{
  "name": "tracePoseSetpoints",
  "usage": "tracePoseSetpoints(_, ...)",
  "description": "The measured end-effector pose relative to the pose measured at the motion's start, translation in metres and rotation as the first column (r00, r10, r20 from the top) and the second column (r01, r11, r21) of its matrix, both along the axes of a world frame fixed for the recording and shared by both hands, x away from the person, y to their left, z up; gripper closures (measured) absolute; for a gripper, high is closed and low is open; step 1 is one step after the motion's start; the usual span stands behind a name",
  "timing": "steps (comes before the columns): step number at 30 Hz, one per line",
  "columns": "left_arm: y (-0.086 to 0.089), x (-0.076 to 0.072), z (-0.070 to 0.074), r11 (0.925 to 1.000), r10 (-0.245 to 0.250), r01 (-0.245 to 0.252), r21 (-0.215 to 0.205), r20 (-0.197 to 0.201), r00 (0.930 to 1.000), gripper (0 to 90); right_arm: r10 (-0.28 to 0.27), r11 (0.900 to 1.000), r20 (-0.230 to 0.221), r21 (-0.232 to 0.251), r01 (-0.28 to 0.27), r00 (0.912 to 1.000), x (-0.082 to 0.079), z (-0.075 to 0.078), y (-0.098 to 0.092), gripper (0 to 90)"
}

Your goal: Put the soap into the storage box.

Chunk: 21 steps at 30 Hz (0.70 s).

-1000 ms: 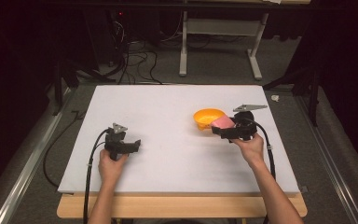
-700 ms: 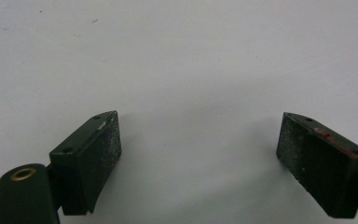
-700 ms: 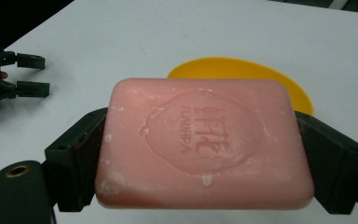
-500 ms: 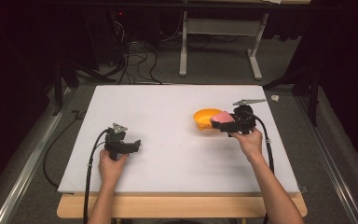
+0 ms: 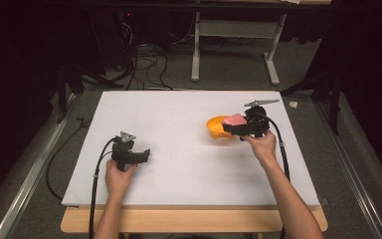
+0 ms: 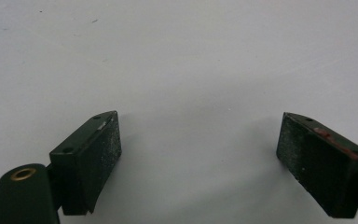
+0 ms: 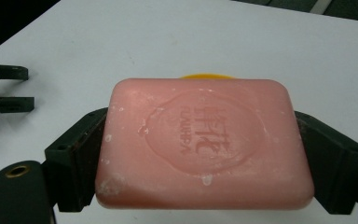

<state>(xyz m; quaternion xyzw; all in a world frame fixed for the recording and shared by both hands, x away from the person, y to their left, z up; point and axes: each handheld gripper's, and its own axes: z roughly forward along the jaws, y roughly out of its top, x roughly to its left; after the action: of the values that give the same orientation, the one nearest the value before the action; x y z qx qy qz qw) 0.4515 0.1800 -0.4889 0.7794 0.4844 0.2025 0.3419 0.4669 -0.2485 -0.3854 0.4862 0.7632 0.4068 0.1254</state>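
A pink bar of soap (image 7: 200, 142) with an embossed round stamp is clamped between the two black jaws of my right gripper (image 7: 200, 163). In the high view that right gripper (image 5: 235, 124) holds the soap (image 5: 234, 119) just above an orange bowl (image 5: 215, 129) at the table's right side. A sliver of the bowl's orange rim (image 7: 207, 75) peeks out behind the soap. My left gripper (image 5: 145, 155) rests low at the table's left front, jaws wide apart over bare white surface, its pads (image 6: 98, 154) holding nothing.
The white table top (image 5: 179, 129) stretches wide between the two hands. Beyond its far edge stand a white frame leg (image 5: 195, 55) and tangled cables (image 5: 139, 64) on the grey floor. The left gripper (image 7: 9, 88) appears far off in the right gripper view.
The right gripper has lifted the soap slightly and carried it a little farther back over the bowl. The left gripper has stayed put.
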Motion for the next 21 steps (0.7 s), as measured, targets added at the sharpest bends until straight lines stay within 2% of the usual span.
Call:
tracePoseSetpoints(12,0.0,0.0,0.0,1.0,0.0,0.0,0.001,0.001,1.0,14.2,-0.012,1.0,-0.038,0.007,0.013,0.9992,0.011,0.001,0.003,13.7)
tracePoseSetpoints(16,0.0,0.0,0.0,1.0,0.0,0.0,0.001,0.001,1.0,14.2,-0.017,1.0,-0.047,-0.008,0.016,0.9988,0.016,-0.001,0.004,13.7)
tracePoseSetpoints(19,0.0,0.0,0.0,1.0,0.0,0.0,0.001,0.0,1.0,14.2,-0.021,1.0,-0.064,0.003,0.022,0.9977,0.021,-0.005,0.005,13.7)
tracePoseSetpoints(21,0.0,0.0,0.0,1.0,0.0,0.0,0.001,0.001,1.0,14.2,-0.026,1.0,-0.083,-0.011,0.025,0.9962,0.024,-0.007,0.007,13.6)
